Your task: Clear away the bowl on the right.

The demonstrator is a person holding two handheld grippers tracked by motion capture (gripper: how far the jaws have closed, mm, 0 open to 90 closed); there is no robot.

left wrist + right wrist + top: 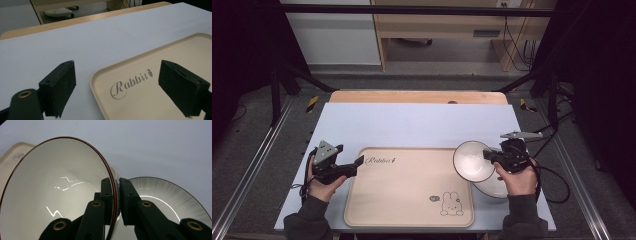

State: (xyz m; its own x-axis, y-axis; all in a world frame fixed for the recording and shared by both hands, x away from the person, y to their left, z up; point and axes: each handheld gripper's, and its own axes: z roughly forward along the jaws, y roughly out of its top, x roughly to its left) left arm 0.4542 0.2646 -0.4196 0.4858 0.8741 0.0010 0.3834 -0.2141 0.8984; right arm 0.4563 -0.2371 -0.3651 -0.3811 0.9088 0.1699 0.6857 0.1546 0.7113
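On a pale blue mat over a wooden table, I am pinching the rim of a white bowl in my right gripper, jaws clamped either side of its brown edge, lifting it tilted above a second bowl, probably bound for the beige tray. My left gripper is hanging released over the tray's corner. The tray is reading "Rabbit", with a bunny drawing.

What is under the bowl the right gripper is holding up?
The lifted bowl, pinched by its rim in the right gripper, hangs over the tray's right edge and a second bowl resting on the table. The lifted bowl and the hand cover part of that second bowl.
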